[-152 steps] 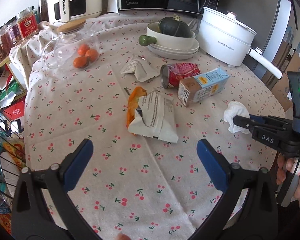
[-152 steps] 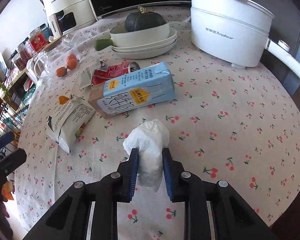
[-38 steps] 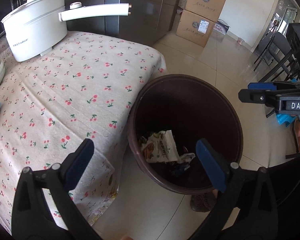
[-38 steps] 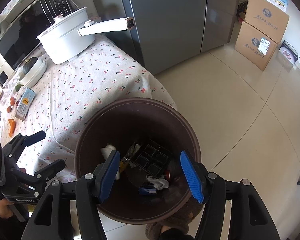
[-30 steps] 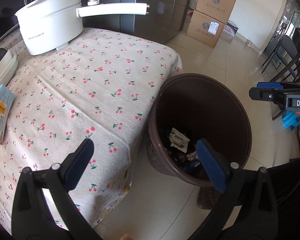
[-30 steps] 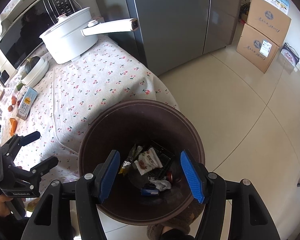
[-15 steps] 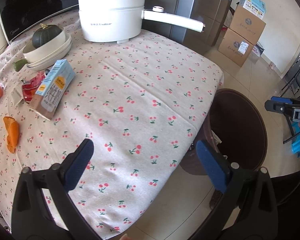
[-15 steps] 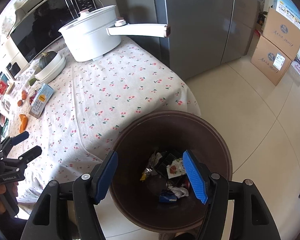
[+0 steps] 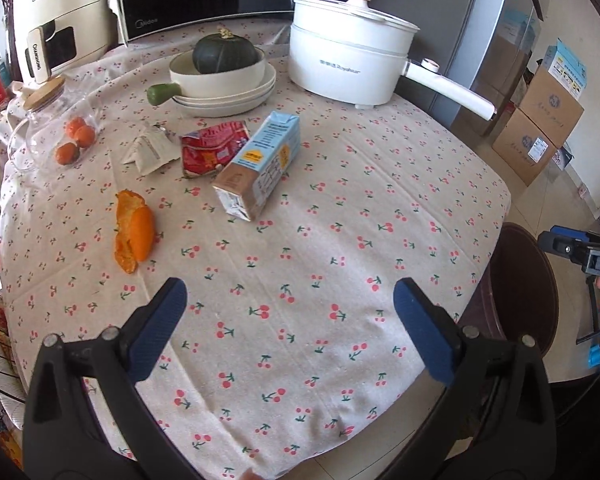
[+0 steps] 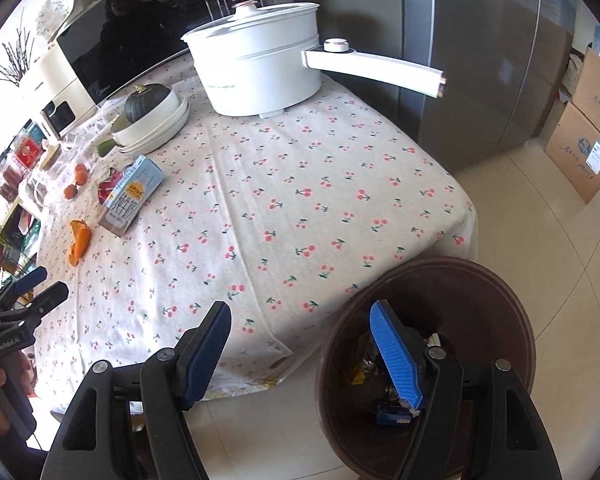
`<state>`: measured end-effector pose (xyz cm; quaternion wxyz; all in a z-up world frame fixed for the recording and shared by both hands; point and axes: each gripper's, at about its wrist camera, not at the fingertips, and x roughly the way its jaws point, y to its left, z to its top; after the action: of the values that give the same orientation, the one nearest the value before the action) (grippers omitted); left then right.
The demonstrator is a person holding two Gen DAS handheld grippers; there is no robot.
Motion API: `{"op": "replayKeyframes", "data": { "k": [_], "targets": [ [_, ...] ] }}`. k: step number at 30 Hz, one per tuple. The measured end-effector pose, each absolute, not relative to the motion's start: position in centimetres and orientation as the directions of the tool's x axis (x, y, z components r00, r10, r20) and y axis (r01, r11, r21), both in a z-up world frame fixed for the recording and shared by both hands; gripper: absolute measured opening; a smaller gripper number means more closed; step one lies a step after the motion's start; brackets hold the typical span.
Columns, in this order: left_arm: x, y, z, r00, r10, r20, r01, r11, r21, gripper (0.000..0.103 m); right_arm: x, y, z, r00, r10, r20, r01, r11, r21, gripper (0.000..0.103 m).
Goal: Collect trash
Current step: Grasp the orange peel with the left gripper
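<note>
**Both grippers empty, table trash waiting**

Left wrist view: left gripper (image 9: pixel 289 328) hangs over the near part of the table (image 9: pixel 380 168), fingers spread wide w/ nothing between them. Ahead of the fingertips lie 4 bits of trash: orange peel (image 9: pixel 132 235) ahead-left, milk carton (image 9: pixel 261 164) straight ahead on its side, crushed red can (image 9: pixel 211 150) touching the carton's left flank, folded paper wrapper (image 9: pixel 149 152) just left of the can. Probably kept items, so not targets: bowl w/ squash (image 9: pixel 223 70), white pot (image 9: pixel 348 66), glass jar (image 9: pixel 43 132), all beyond the trash. Cloth between fingers and peel is bare, so there's open room for a reach. Table edge drops off right of the right finger; bin (image 9: pixel 528 292) sits just past it, likely placed there for short carries.

Right wrist view: right gripper (image 10: pixel 304 348) has just been opening, nothing between the fingers. Its right finger is over the bin, whose rim is tucked against the cloth overhang; its left finger is over the table edge. Trash lies in the bin bottom. Carton and peel sit well ahead-left, w/ a wide bare stretch of cloth between. Pot handle (image 10: pixel 374 68) juts out past the table edge far ahead, clear of that route.
</note>
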<state>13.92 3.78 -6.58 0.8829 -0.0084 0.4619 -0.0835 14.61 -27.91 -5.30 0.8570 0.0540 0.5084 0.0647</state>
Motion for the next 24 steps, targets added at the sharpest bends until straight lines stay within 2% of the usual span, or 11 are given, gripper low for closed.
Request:
{"op": "replayKeyframes", "data": {
  "k": [13,18,24],
  "targets": [
    [17.0,13.6,-9.0,0.560,-0.022,-0.828,-0.073,0.994,-0.075,0.103,19.0,-18.3,-7.1,0.426,0.234,-0.874,-0.153,0.971,0.185,0.077],
    [19.0,15.5,-10.7,0.595,-0.033,-0.803,-0.142,0.979,-0.145,0.103,20.8,-15.9,-8.4,0.399,0.259,-0.879,-0.155,0.964,0.214,0.077],
    [21.5,15.2,-13.3,0.579,-0.028,-0.815,-0.143,0.980,-0.135,0.098,21.7,-14.5,-9.7,0.362,0.271,-0.892,-0.156,0.961,0.229,0.077]
  ]
}}
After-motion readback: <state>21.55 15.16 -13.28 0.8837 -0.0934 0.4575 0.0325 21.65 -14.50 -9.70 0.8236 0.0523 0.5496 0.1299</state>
